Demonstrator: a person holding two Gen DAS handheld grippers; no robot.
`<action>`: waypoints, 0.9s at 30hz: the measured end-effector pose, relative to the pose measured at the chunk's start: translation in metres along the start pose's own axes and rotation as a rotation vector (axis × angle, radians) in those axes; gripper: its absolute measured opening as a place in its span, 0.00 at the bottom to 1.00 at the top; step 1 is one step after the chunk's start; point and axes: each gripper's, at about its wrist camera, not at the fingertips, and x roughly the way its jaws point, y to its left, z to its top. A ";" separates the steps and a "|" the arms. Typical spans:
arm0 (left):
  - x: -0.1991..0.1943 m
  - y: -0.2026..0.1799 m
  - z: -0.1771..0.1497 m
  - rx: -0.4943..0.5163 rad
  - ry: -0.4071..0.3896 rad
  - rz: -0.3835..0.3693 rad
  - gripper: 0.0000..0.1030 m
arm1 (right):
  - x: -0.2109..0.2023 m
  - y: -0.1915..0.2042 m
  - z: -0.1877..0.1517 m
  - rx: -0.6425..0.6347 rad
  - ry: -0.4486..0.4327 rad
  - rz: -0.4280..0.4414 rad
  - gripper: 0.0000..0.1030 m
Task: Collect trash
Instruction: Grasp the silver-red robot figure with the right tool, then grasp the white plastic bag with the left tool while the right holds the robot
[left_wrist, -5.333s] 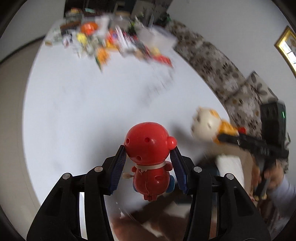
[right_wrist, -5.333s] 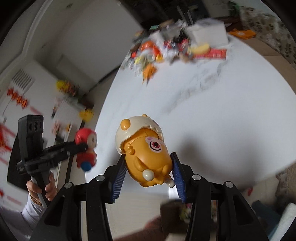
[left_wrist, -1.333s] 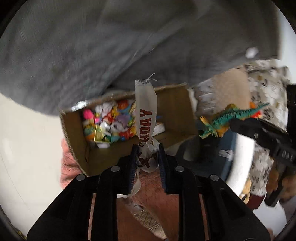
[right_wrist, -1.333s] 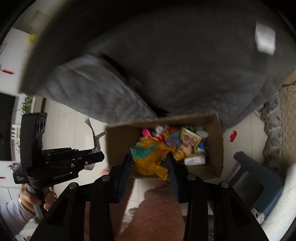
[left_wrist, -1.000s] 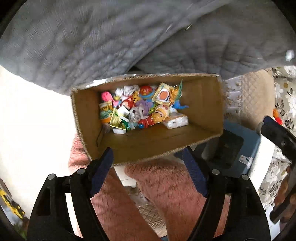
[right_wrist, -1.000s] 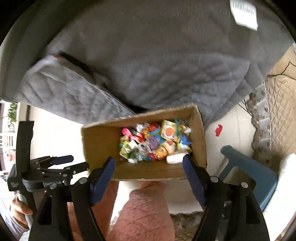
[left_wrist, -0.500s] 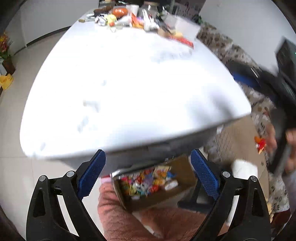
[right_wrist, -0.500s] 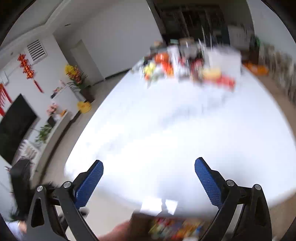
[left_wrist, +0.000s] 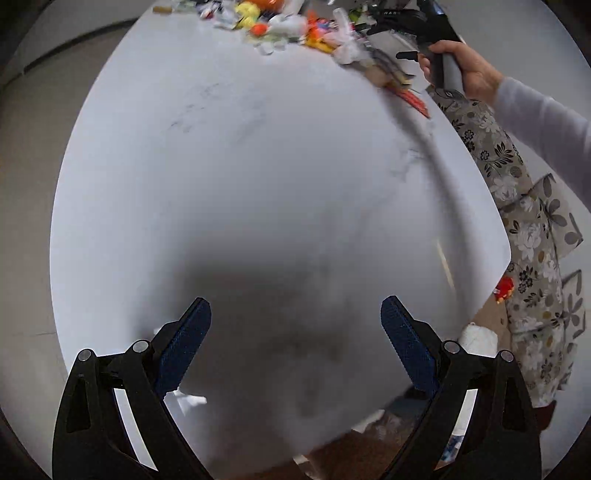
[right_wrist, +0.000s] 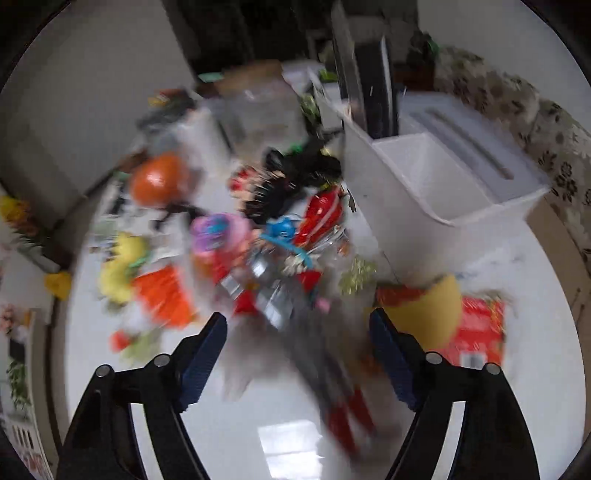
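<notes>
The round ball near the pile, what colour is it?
Orange ball, best seen in the right wrist view, though blurred.

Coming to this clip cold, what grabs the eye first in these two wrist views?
The blurred heap of bright toys and wrappers at the far end of the white table, right ahead of the open right gripper. Beside it stands a white bin; the left gripper gapes empty over bare tabletop.

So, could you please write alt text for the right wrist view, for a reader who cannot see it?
The right gripper, jaws apart and holding nothing, hangs over a blurred heap of colourful toys and wrappers on a white table. A white plastic bin stands behind the heap to the right.
</notes>
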 end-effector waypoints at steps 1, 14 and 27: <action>0.001 0.007 0.004 -0.004 0.007 -0.011 0.88 | 0.011 0.000 0.004 0.006 0.021 -0.001 0.61; 0.021 0.002 0.131 0.120 -0.056 -0.096 0.88 | -0.092 0.002 -0.065 0.038 0.020 0.300 0.28; 0.131 -0.086 0.322 0.287 -0.098 0.094 0.88 | -0.187 -0.053 -0.185 0.296 -0.028 0.476 0.28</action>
